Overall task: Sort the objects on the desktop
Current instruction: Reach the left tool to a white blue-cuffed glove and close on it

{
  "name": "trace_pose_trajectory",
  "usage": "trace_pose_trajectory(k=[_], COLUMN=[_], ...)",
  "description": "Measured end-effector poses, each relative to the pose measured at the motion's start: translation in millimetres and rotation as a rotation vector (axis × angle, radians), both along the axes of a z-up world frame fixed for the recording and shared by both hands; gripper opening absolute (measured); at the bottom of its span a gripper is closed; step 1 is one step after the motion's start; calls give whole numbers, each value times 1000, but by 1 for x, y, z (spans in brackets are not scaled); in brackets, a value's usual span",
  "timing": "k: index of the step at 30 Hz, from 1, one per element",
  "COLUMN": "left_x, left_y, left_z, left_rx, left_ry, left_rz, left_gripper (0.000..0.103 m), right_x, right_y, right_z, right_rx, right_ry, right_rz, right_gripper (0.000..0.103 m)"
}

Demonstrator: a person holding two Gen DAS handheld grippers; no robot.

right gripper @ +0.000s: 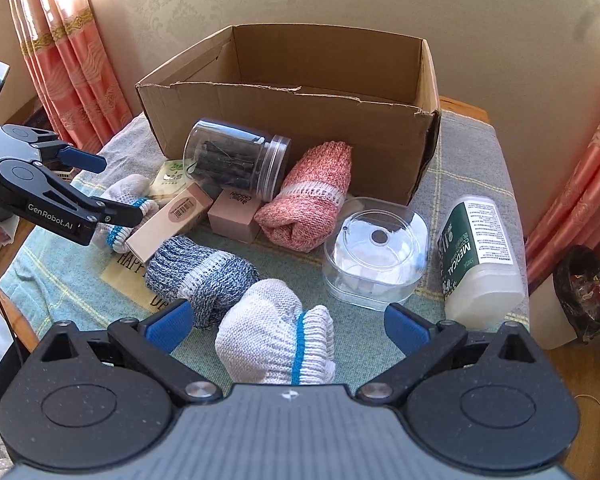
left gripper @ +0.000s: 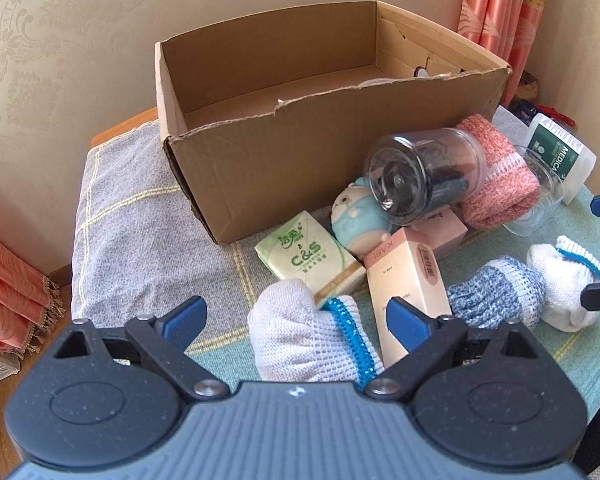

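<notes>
My left gripper (left gripper: 296, 312) is open, straddling a white rolled sock with a blue band (left gripper: 300, 332) on the cloth; its pads stand clear of it. In the right wrist view my right gripper (right gripper: 288, 320) is open around a second white rolled sock (right gripper: 276, 340), not pressing it. The open cardboard box (left gripper: 300, 152) stands behind the pile. In front of it lie a clear jar of dark sticks (left gripper: 424, 176), a pink knitted roll (left gripper: 500, 172), a blue-grey sock roll (left gripper: 496, 292), a pink carton (left gripper: 408, 280), a green tissue pack (left gripper: 308, 260) and a plush toy (left gripper: 356, 220).
A clear lidded container (right gripper: 376, 252) and a white bottle with a green label (right gripper: 480, 256) lie at the right of the cloth-covered table (right gripper: 472, 152). A small pink box (right gripper: 236, 216) sits under the jar. Pink curtains hang on both sides, with a wall behind.
</notes>
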State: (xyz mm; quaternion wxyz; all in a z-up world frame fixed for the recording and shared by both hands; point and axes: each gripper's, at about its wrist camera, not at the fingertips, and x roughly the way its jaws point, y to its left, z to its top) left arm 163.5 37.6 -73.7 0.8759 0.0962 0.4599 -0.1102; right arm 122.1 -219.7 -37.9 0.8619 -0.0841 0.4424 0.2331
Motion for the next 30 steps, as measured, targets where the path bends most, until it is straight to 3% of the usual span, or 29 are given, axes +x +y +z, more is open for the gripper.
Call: trace_pose_trajectory(k=[11, 16, 26, 30], left_x=[-7, -19, -23, -21], left_y=[21, 33, 13, 16], left_z=[-24, -19, -29, -33], left_rx=[-10, 8, 32, -11], left_ry=[79, 70, 59, 53], left_rz=[32, 27, -57, -45], left_gripper=[96, 96, 96, 96], right_x=[1, -2, 3, 1], right_y=[-4, -4, 15, 15], right_z=[-7, -14, -50, -50], right_rx=[-24, -53, -157, -154], right_ry=[10, 35, 105, 94], right_rz=[-18, 16, 94, 103], right_gripper=[103, 103, 103, 103])
